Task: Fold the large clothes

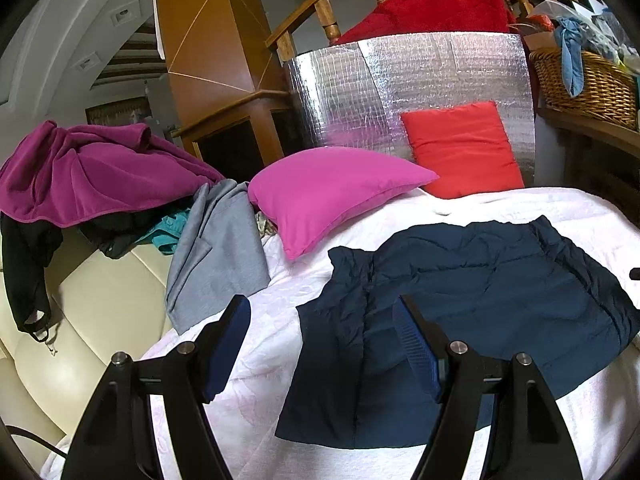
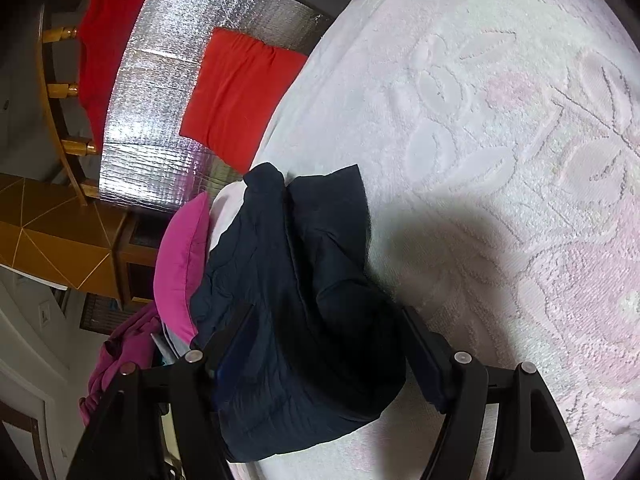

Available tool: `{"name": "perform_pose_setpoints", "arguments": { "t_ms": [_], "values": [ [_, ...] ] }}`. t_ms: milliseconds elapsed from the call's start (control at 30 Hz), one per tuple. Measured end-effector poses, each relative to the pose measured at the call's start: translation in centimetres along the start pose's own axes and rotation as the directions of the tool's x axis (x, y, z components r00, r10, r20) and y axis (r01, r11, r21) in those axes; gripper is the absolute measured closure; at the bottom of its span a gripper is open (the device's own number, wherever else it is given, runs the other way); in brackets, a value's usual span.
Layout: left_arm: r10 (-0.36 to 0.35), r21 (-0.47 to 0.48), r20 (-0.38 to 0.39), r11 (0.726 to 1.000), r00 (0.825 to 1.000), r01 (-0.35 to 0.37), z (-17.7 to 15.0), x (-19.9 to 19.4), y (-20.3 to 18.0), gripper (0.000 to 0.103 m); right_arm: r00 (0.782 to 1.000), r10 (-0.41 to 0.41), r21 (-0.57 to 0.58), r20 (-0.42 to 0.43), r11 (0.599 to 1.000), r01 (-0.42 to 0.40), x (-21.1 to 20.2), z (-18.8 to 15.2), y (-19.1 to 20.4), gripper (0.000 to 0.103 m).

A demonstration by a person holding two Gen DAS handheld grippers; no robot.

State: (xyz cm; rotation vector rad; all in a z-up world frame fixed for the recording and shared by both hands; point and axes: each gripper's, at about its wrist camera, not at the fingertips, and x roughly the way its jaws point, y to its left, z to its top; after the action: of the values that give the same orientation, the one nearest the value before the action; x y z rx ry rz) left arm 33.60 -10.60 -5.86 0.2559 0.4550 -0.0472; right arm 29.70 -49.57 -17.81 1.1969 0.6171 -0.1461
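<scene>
The dark blue jacket [image 1: 460, 320] lies spread on the white bed cover [image 1: 520, 208], below a pink pillow [image 1: 332, 192] and a red pillow [image 1: 464, 148]. Left tongs [image 1: 320, 344] hang released above its edge. Right tongs [image 2: 320, 356] straddle the jacket, apparently unclenched.

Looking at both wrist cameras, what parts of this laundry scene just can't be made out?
- Navy jacket, left wrist view: near edge hidden behind the left gripper fingers.
- Clothes pile, left wrist view: the purple fleece covers the garments beneath.
- Wicker basket, left wrist view: cut off by the lens rim.
- Right wrist view: jacket fills the right gripper gap; contact unclear.
</scene>
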Motion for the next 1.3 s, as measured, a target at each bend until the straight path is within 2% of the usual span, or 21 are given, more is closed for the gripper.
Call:
{"name": "perform_pose_setpoints", "arguments": {
  "t_ms": [67, 133, 200, 300, 367, 433, 467, 533, 600, 633, 667, 733, 800, 933, 1000, 1033, 1067, 1100, 1167, 1233, 1300],
  "values": [
    [-0.01, -0.003, -0.025, 1.0, 1.0, 0.01, -0.3, 0.8, 0.2, 0.025, 1.0, -0.003, -0.003, -0.005, 1.0, 0.003, 0.0, 0.1, -0.1, 0.028],
    [-0.052, -0.032, -0.088, 0.998, 0.995, 0.05, -0.8, 2.6, 0.8, 0.019, 1.0, -0.004, -0.006, -0.013, 1.0, 0.004, -0.1, 0.1, -0.2, 0.028],
    [-0.11, -0.088, -0.186, 0.992, 0.976, 0.095, -1.6, 4.9, 1.8, 0.019, 1.0, -0.006, -0.012, -0.02, 1.0, 0.005, -0.1, 0.1, -0.2, 0.028],
    [-0.229, -0.268, -0.354, 0.954, 0.907, 0.136, -3.8, 9.3, 4.5, 0.019, 0.999, -0.007, -0.029, -0.041, 1.0, 0.006, -0.2, 0.1, -0.3, 0.028],
    [-0.285, -0.392, -0.425, 0.913, 0.859, 0.109, -5.5, 11.7, 6.5, 0.019, 0.999, -0.017, -0.042, -0.05, 0.999, 0.015, -0.2, 0.1, -0.2, 0.028],
    [-0.354, -0.505, -0.453, 0.858, 0.818, 0.091, -7.0, 13.5, 8.2, 0.019, 0.998, -0.026, -0.053, -0.061, 0.998, 0.022, -0.1, 0.0, -0.3, 0.028],
    [-0.385, -0.54, -0.452, 0.836, 0.804, 0.097, -7.4, 14.0, 8.5, 0.019, 0.997, -0.032, -0.058, -0.069, 0.998, 0.028, 0.0, 0.0, -0.3, 0.028],
    [-0.46, -0.607, -0.459, 0.787, 0.76, 0.11, -8.5, 15.2, 8.8, 0.019, 0.996, -0.04, -0.063, -0.08, 0.997, 0.035, 0.3, -0.1, -0.4, 0.028],
    [-0.498, -0.632, -0.47, 0.766, 0.729, 0.116, -9.3, 15.8, 8.2, 0.019, 0.993, -0.054, -0.07, -0.101, 0.996, 0.047, 1.0, -0.3, -0.4, 0.028],
    [-0.506, -0.631, -0.474, 0.766, 0.721, 0.123, -9.4, 15.9, 7.9, 0.019, 0.992, -0.064, -0.073, -0.111, 0.996, 0.056, 1.5, -0.5, -0.4, 0.028],
    [-0.509, -0.625, -0.477, 0.77, 0.717, 0.13, -9.5, 15.9, 7.5, 0.019, 0.991, -0.068, -0.074, -0.118, 0.995, 0.06, 1.8, -0.7, -0.4, 0.028],
    [-0.503, -0.615, -0.477, 0.777, 0.721, 0.135, -9.4, 15.9, 7.0, 0.018, 0.988, -0.074, -0.079, -0.138, 0.995, 0.064, 2.9, -1.0, -0.3, 0.028],
    [-0.509, -0.622, -0.469, 0.771, 0.722, 0.139, -9.5, 15.9, 6.8, 0.018, 0.987, -0.072, -0.077, -0.143, 0.995, 0.061, 3.7, -1.3, -0.2, 0.028],
    [-0.543, -0.669, -0.427, 0.728, 0.723, 0.152, -10.1, 16.6, 7.3, 0.018, 0.991, -0.06, -0.086, -0.121, 0.995, 0.05, 5.2, -1.8, 0.3, 0.028],
    [-0.563, -0.68, -0.392, 0.71, 0.728, 0.182, -10.3, 16.8, 7.5, 0.029, 0.994, -0.045, -0.088, -0.101, 0.995, 0.036, 5.6, -2.0, 0.5, 0.028],
    [-0.578, -0.693, -0.372, 0.694, 0.727, 0.197, -10.3, 16.8, 7.5, 0.04, 0.995, -0.044, -0.092, -0.091, 0.995, 0.036, 5.8, -2.1, 0.6, 0.029],
    [-0.59, -0.704, -0.352, 0.678, 0.727, 0.21, -10.3, 16.6, 8.2, 0.05, 0.996, -0.05, -0.102, -0.074, 0.994, 0.042, 6.0, -2.2, 0.7, 0.037],
    [-0.593, -0.707, -0.341, 0.673, 0.73, 0.217, -10.2, 16.5, 8.3, 0.053, 0.996, -0.05, -0.11, -0.069, 0.993, 0.042, 6.2, -2.3, 0.9, 0.047],
    [-0.584, -0.691, -0.327, 0.684, 0.743, 0.233, -9.7, 16.0, 8.1, 0.065, 0.997, -0.056, -0.128, -0.055, 0.991, 0.049, 6.3, -2.6, 1.3, 0.054],
    [-0.571, -0.675, -0.312, 0.696, 0.759, 0.246, -9.2, 15.3, 8.0, 0.073, 0.997, -0.073, -0.168, -0.033, 0.984, 0.066, 6.1, -2.8, 2.1, 0.06],
    [-0.57, -0.671, -0.292, 0.694, 0.768, 0.26, -8.9, 14.8, 8.1, 0.079, 0.996, -0.083, -0.21, -0.011, 0.975, 0.079, 5.6, -3.1, 2.9, 0.066]
  ]
}}
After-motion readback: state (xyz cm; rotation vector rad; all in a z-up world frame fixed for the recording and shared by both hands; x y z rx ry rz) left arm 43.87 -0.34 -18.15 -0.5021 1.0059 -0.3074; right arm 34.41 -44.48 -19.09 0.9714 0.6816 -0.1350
